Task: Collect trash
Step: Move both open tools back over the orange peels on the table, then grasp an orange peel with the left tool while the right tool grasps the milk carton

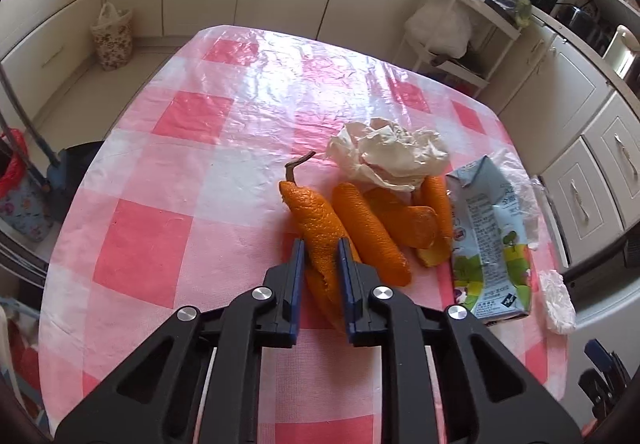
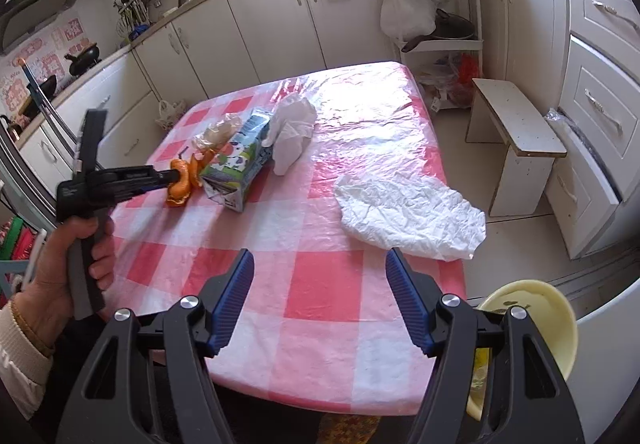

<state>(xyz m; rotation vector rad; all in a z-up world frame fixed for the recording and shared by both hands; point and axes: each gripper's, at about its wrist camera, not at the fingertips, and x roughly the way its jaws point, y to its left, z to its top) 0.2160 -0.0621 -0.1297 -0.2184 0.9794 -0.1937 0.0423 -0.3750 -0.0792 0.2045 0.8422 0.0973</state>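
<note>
My left gripper (image 1: 320,250) is shut on a strip of orange peel (image 1: 316,220) with a dry stem, at the left of a pile of orange peels (image 1: 384,228) on the pink checked table (image 1: 168,164). A crumpled tissue (image 1: 388,156) lies behind the peels and a squashed juice carton (image 1: 488,232) to their right. In the right wrist view the left gripper (image 2: 172,176) reaches the peels (image 2: 182,184) beside the carton (image 2: 240,168). My right gripper (image 2: 320,284) is open and empty above the table's near edge. A flat white plastic bag (image 2: 408,212) lies at the table's right edge.
A crumpled white bag (image 2: 292,132) lies behind the carton. A yellow bowl-like bin (image 2: 532,328) stands below the table's near right corner. A small wooden stool (image 2: 512,136) and a white rack (image 2: 440,4) stand to the right. Cupboards surround the table.
</note>
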